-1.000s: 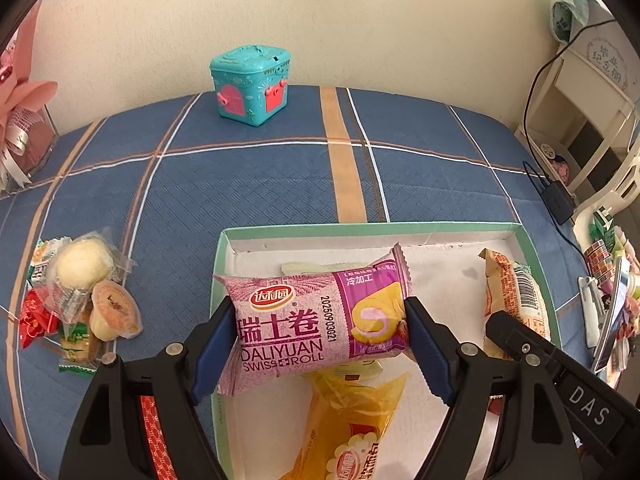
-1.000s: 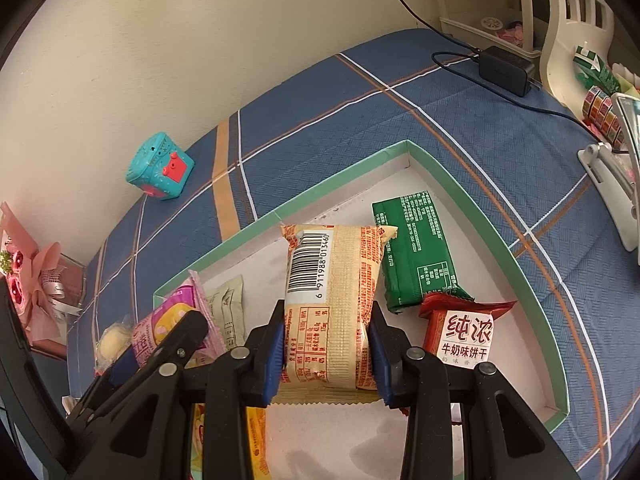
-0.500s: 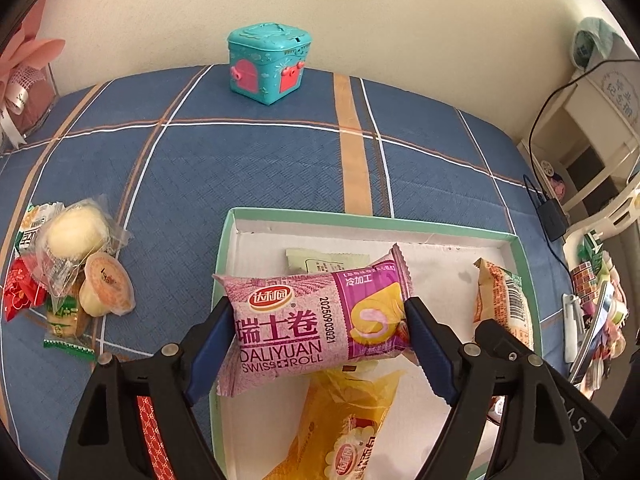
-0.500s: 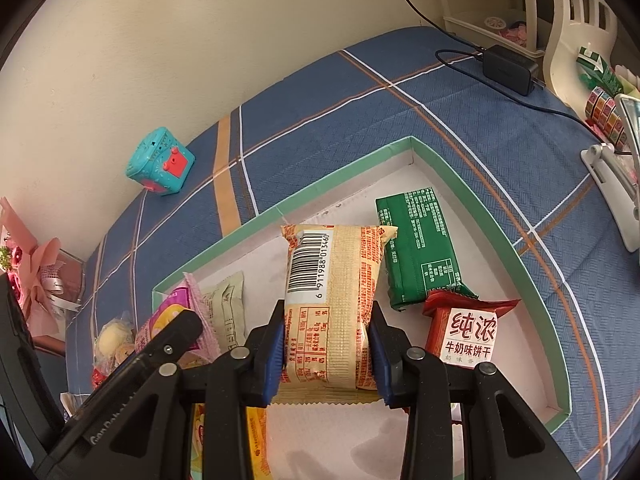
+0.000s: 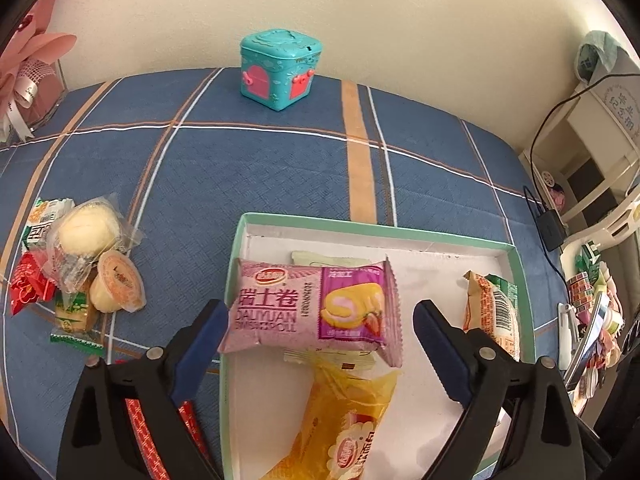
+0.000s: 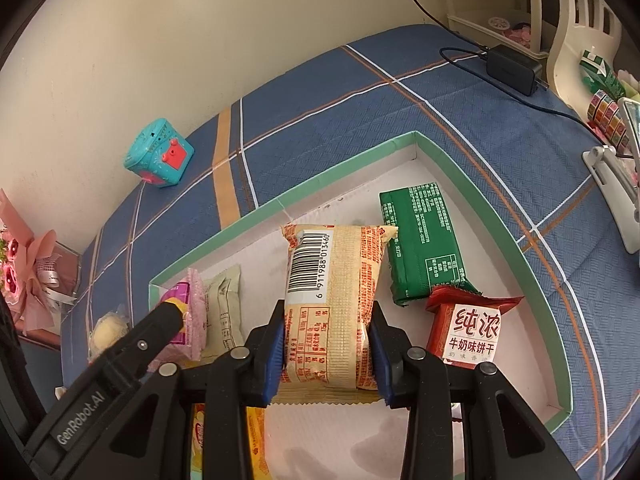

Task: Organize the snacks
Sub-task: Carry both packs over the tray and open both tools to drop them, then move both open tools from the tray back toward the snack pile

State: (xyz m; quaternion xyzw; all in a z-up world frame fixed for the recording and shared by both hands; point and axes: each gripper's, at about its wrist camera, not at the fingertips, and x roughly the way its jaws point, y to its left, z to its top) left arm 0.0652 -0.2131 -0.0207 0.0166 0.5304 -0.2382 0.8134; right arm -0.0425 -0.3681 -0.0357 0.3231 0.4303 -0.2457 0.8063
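Note:
A white tray with a green rim [image 5: 376,225] [image 6: 480,184] lies on the blue plaid cloth. My left gripper [image 5: 320,344] is open, its jaws apart on either side of the pink Swiss roll packet [image 5: 312,308], which rests over the tray's left part on a pale green packet and a yellow bread packet [image 5: 344,420]. My right gripper [image 6: 328,356] is shut on the beige barcode snack packet [image 6: 332,300] above the tray's middle. A green packet [image 6: 424,248] and a red milk biscuit packet [image 6: 472,328] lie in the tray to its right.
Loose snacks [image 5: 80,264], a bun, a jelly cup and small red and green packets, lie on the cloth left of the tray. A teal toy box [image 5: 280,68] stands by the far wall. A charger and cable [image 6: 512,66] and shelves are at right.
My left gripper has opened and let go of the pink Swiss roll packet, which now lies in the tray. My right gripper still holds the beige packet in much the same place.

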